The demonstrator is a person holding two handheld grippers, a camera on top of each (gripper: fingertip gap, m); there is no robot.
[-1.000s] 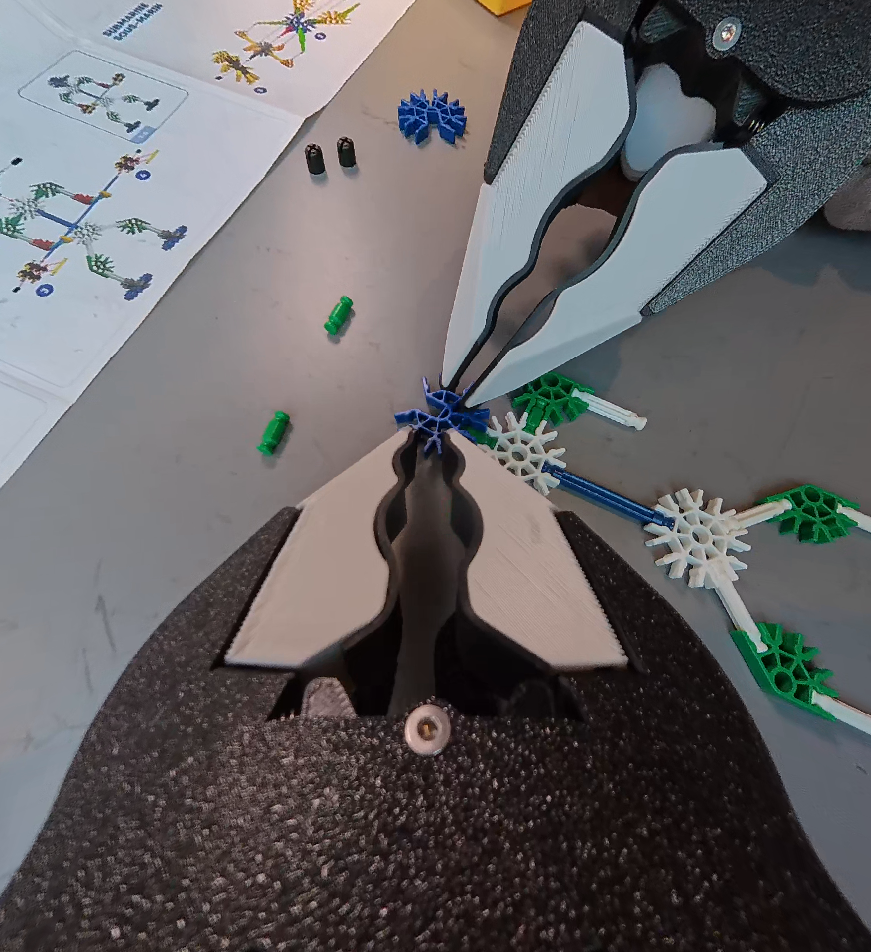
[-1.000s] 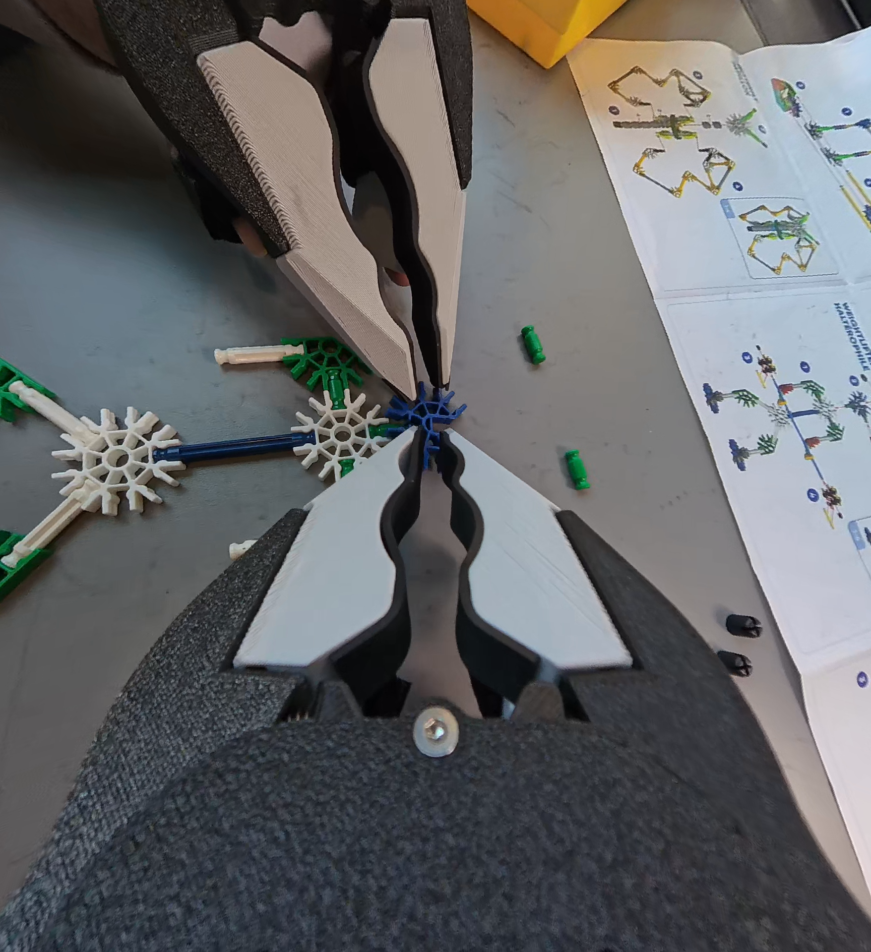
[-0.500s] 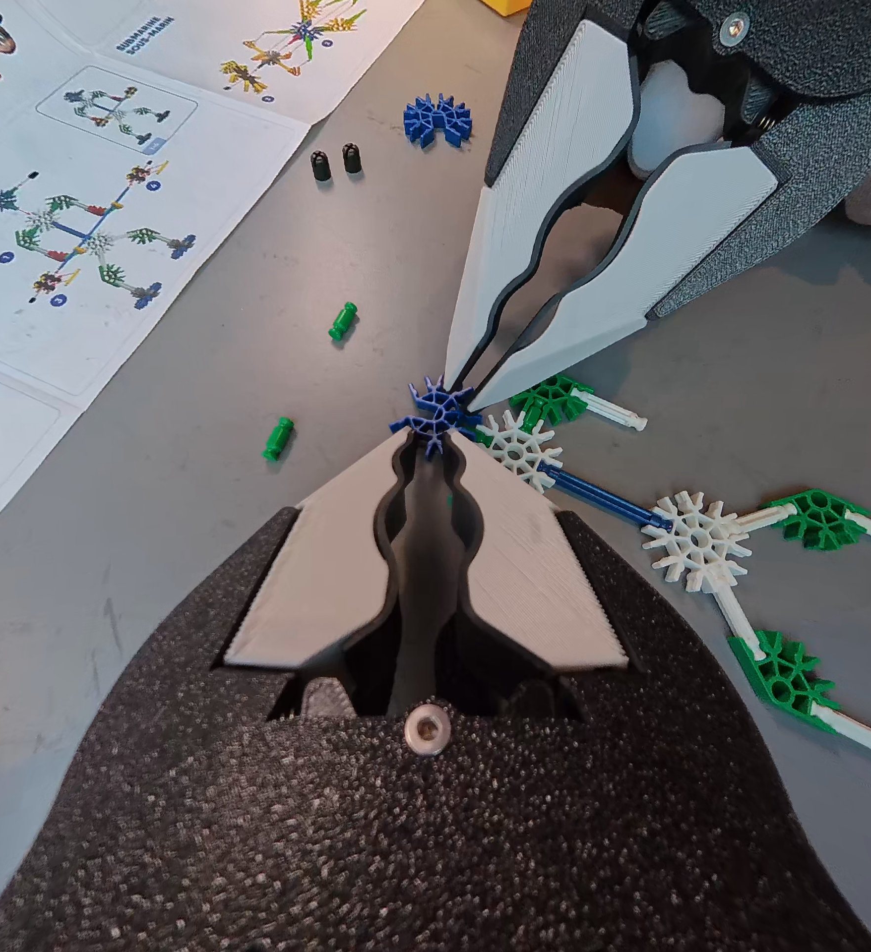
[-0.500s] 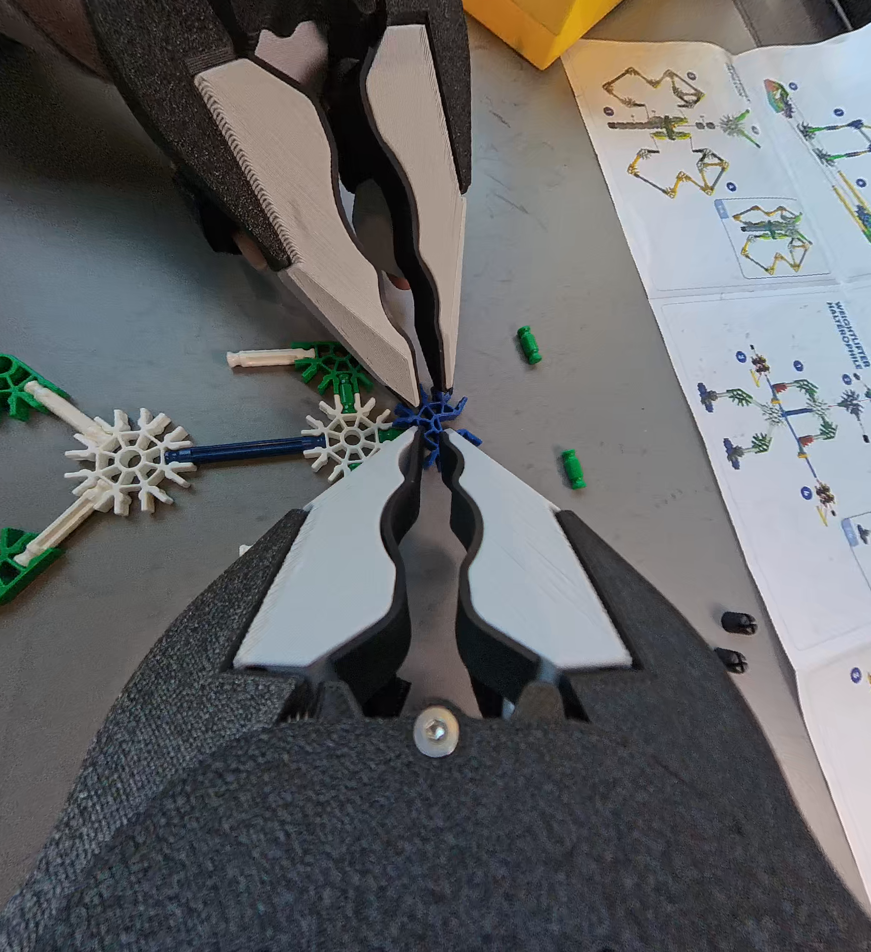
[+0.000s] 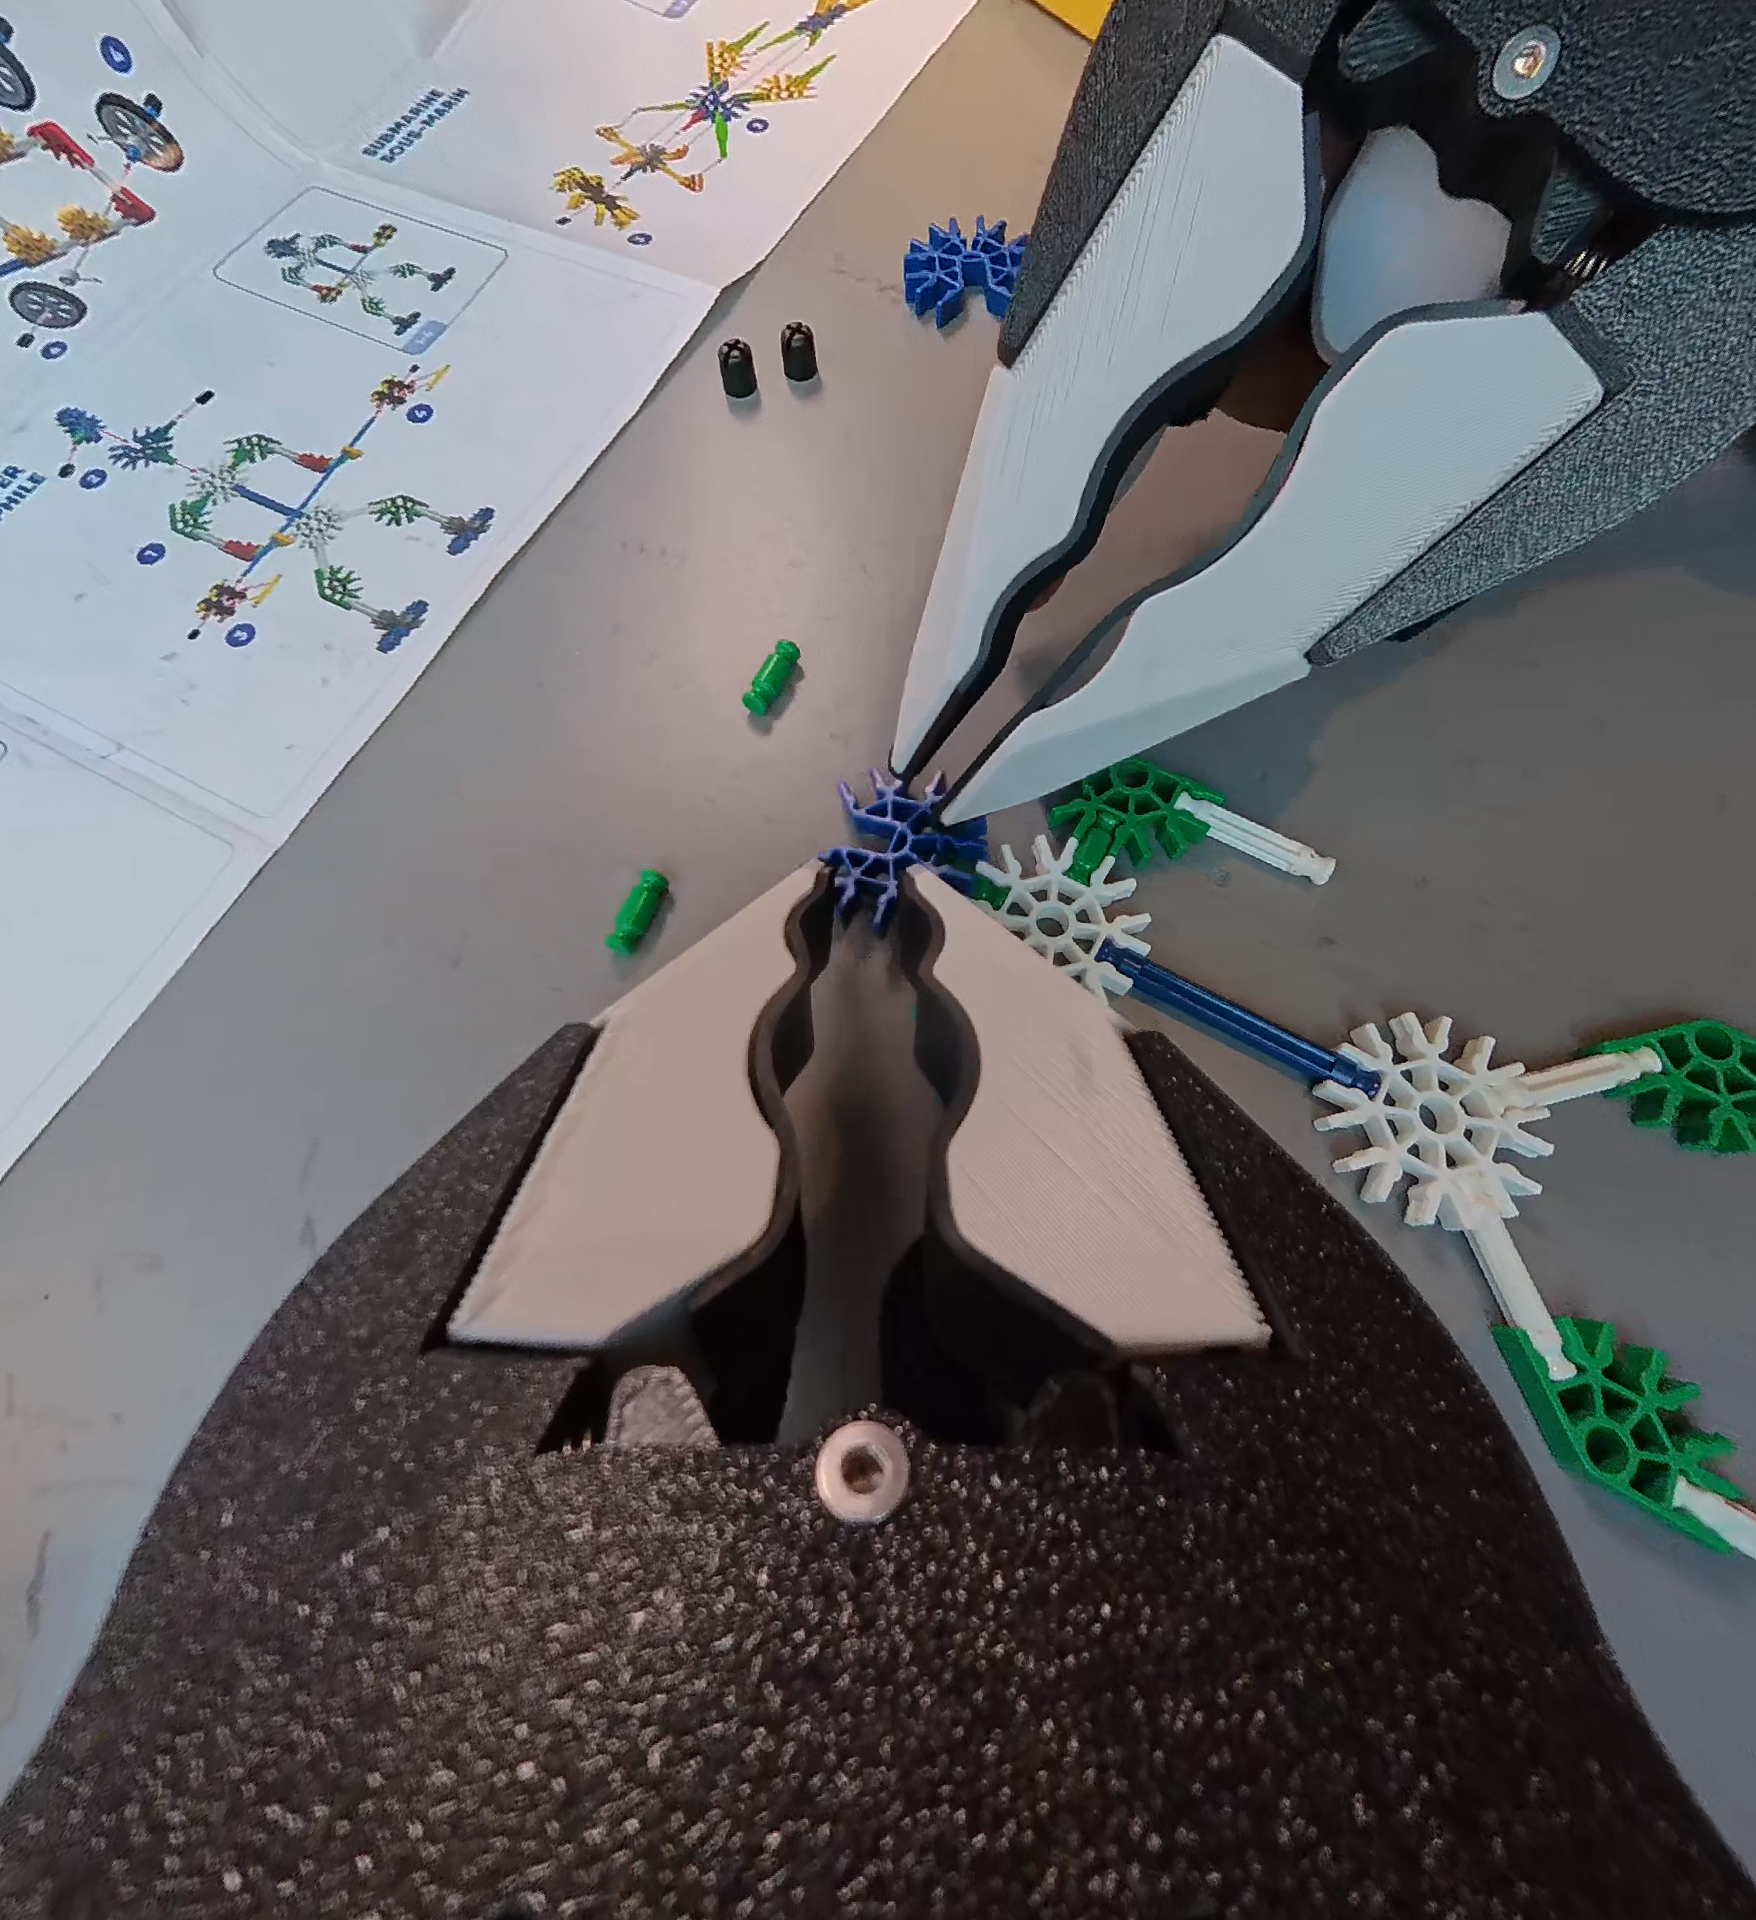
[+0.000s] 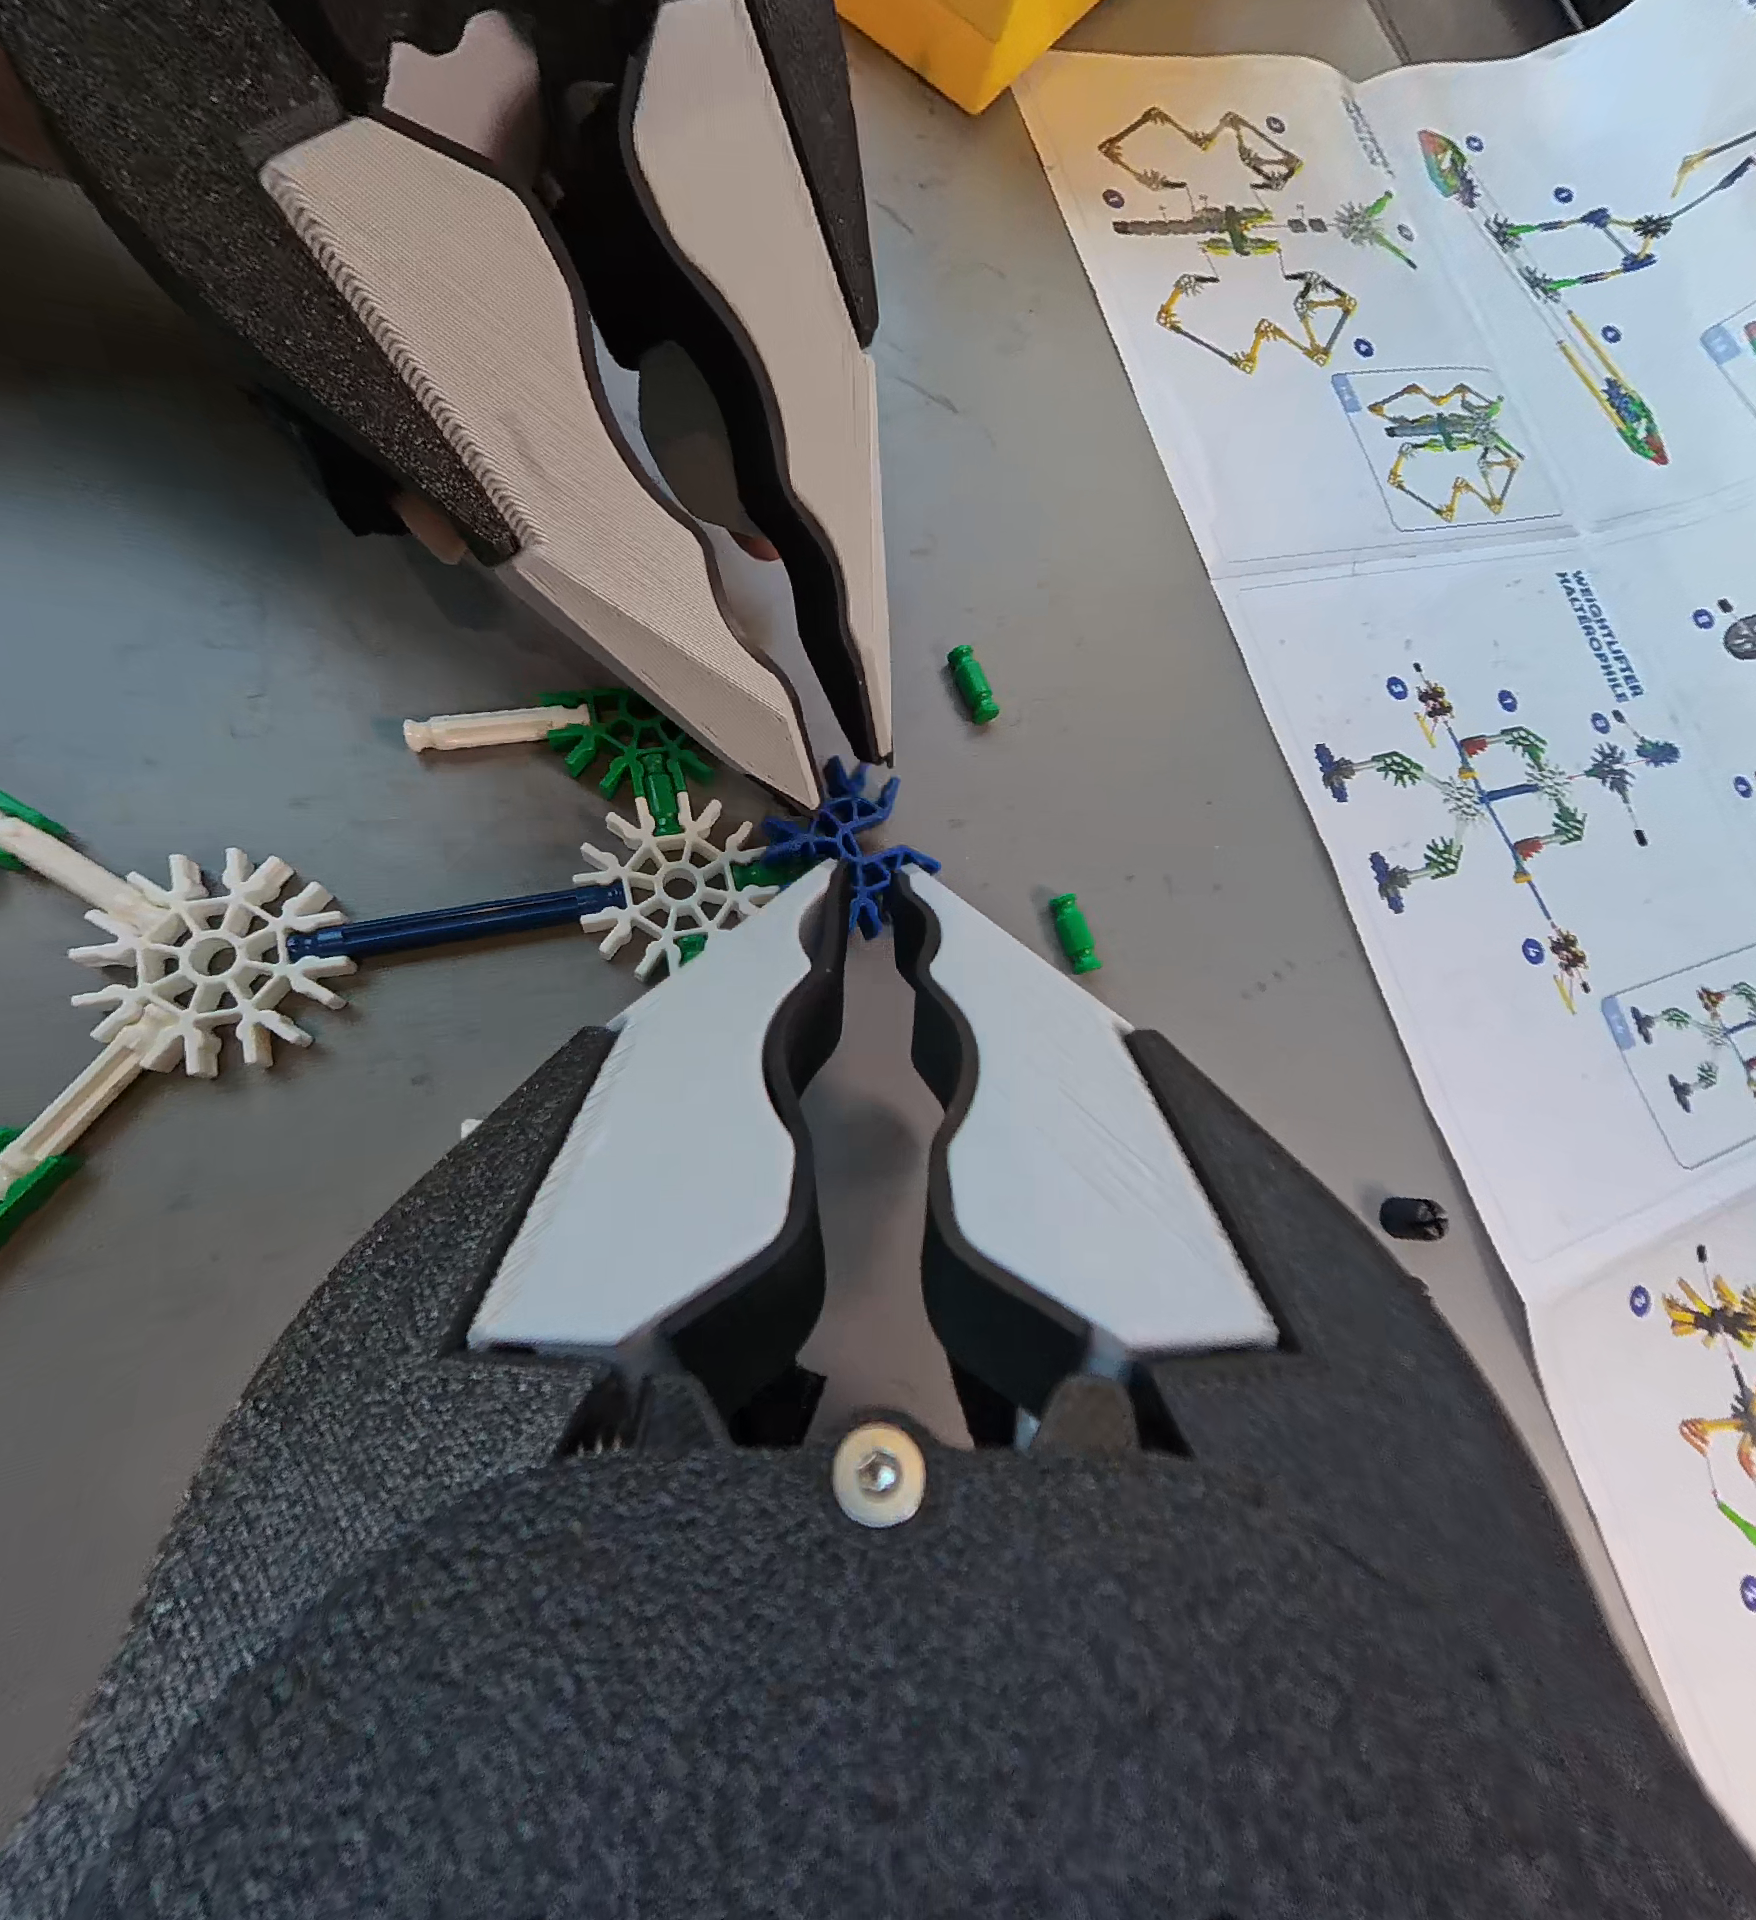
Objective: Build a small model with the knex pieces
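Two interlocked blue connectors point(image 5: 895, 831) are pinched between both grippers just above the grey table. My left gripper point(image 5: 869, 899) is shut on their near side. My right gripper point(image 5: 921, 795) comes in from the upper right and is shut on their far side. In the right wrist view, my right gripper point(image 6: 869, 894) grips the blue connectors point(image 6: 843, 831) from below and my left gripper point(image 6: 848, 779) from above. The blue connectors sit against a white snowflake connector point(image 5: 1056, 914), which a blue rod point(image 5: 1227, 1023) joins to a second white snowflake point(image 5: 1430, 1117) with green connectors point(image 5: 1123, 810) and white rods. The joint to the snowflake is partly hidden.
A white instruction sheet point(image 5: 282, 468) lies to the left; it also shows in the right wrist view point(image 6: 1528, 727). Two short green rods point(image 5: 772, 675) point(image 5: 637, 912) lie loose close to the grippers. Two black caps point(image 5: 739, 366), loose blue connectors point(image 5: 957, 272) and a yellow box point(image 6: 957, 42) lie farther off. Less than 4 cm separates the two grippers' tips.
The blue connectors have twisted a little between the two sets of tips. Both grippers have stayed shut and shifted only slightly. The white and green assembly has barely moved.
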